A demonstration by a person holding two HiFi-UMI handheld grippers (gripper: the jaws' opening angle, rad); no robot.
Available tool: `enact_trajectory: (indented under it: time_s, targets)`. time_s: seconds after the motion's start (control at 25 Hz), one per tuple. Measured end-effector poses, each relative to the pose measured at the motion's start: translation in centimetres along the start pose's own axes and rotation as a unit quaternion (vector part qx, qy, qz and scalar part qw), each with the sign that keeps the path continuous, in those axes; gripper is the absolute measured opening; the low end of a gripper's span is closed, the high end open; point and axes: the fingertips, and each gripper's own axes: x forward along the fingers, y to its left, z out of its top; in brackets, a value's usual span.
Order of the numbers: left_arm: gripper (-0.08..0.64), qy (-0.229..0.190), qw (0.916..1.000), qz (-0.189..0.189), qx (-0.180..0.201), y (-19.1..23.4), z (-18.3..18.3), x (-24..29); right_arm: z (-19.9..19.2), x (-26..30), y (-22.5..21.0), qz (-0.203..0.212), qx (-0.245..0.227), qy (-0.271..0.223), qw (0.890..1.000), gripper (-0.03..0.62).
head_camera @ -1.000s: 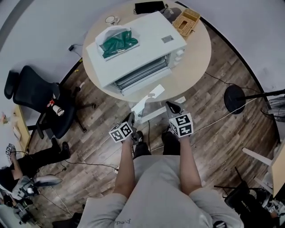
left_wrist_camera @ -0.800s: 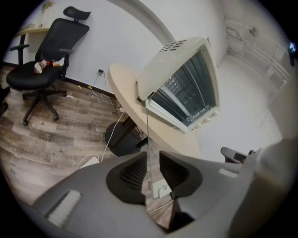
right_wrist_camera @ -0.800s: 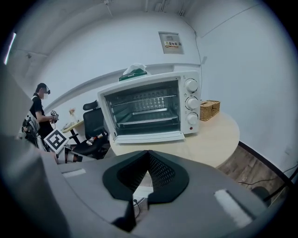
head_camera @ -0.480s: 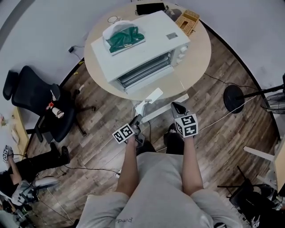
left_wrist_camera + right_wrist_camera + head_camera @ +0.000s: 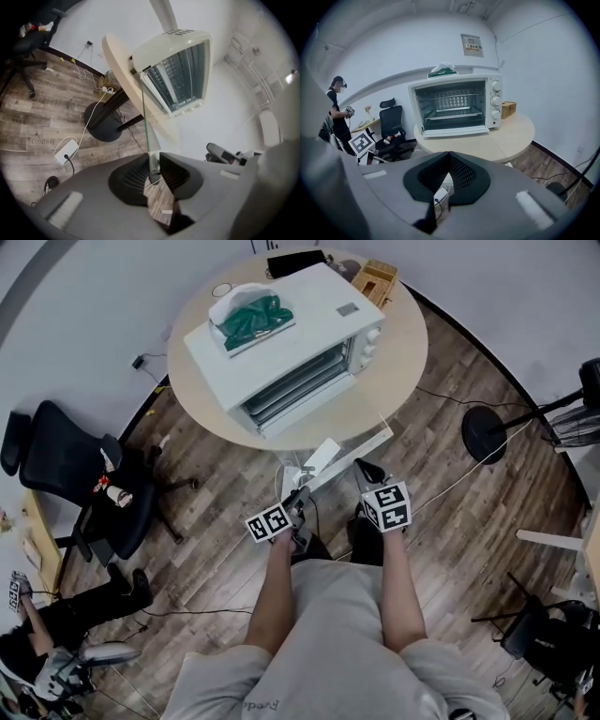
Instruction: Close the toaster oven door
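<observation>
Left gripper view is showing your left gripper [image 5: 153, 161] turned on its side, with its jaws pressed nearly together on a thin greenish glass edge. I am judging this to be the free edge of the door [image 5: 145, 122], which is lying open and flat and reaching out from the toaster oven [image 5: 180, 75] on the round table [image 5: 116, 65] toward you. You are doing this step well if you are lifting along an arc around the oven's lower front edge, where the door is turning. Be letting your wrist roll with the pane and not pulling toward yourself, because the oven is standing near the table rim and may slide. Glass is slippery, so be pinching firmly. Your right gripper [image 5: 449, 158] is closed on nothing and is well apart from the table.
</observation>
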Motion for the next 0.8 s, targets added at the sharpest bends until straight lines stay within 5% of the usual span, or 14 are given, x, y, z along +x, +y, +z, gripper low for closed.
enact_trajectory:
  time_s: [0.4,0.56,0.68,0.8]
  targets:
    - [0.126,0.006,0.9973,-0.057,-0.046,-4.0,1.6,-2.0,0.7,-2.2,1.4,-0.019,-0.031,-0.003,0.999,0.000]
    - [0.126,0.008,0.9958,-0.064,-0.065,-5.5,2.1,-2.4,-1.0,-1.7,1.6,-0.011,-0.160,0.043,0.986,0.000]
    - [0.127,0.006,0.9954,-0.070,-0.066,-6.2,3.0,-3.0,-1.5,-1.4,1.1,-0.010,-0.202,0.062,0.977,0.000]
    - [0.129,0.011,0.9950,-0.066,-0.074,-6.6,3.3,-3.1,-2.4,-1.2,0.9,-0.017,-0.285,0.093,0.954,0.000]
